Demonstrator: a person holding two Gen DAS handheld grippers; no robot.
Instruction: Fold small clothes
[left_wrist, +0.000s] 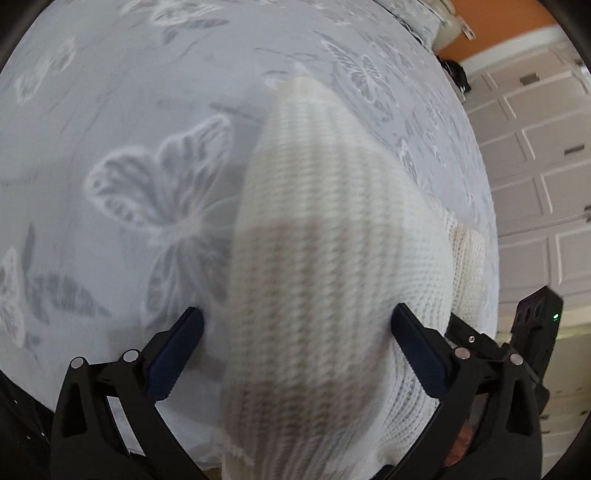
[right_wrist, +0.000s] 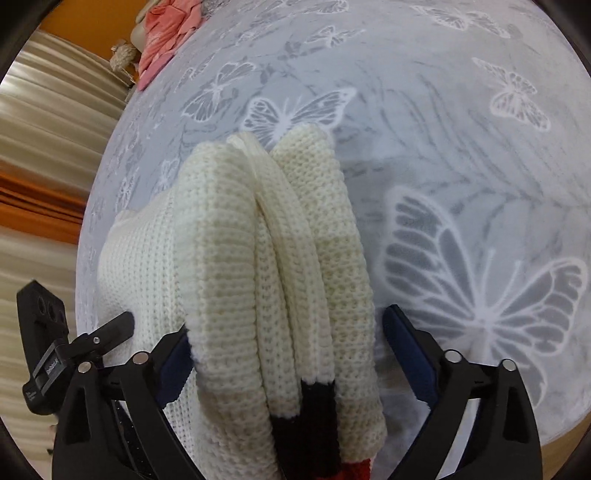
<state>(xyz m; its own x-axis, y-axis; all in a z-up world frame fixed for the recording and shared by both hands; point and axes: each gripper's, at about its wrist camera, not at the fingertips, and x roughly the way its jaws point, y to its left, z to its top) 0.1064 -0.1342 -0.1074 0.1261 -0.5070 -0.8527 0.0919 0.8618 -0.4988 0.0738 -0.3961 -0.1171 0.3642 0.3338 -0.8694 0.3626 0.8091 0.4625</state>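
Observation:
A cream knitted garment (left_wrist: 332, 258) lies bunched on a pale grey bedspread with white butterflies (left_wrist: 110, 110). In the left wrist view my left gripper (left_wrist: 297, 332) is open, its two dark-padded fingers standing wide on either side of the knit. In the right wrist view the same garment (right_wrist: 266, 258) shows in thick folded layers with a black and red patch at the near end. My right gripper (right_wrist: 284, 332) is open too, its fingers apart on both sides of the folds. The other gripper's tip shows at each view's edge, beside the garment.
A pink cloth (right_wrist: 166, 33) lies at the far corner of the bedspread (right_wrist: 461, 147). White panelled cupboard doors (left_wrist: 535, 166) stand to the right of the bed. Beige curtains (right_wrist: 44, 147) hang to the left.

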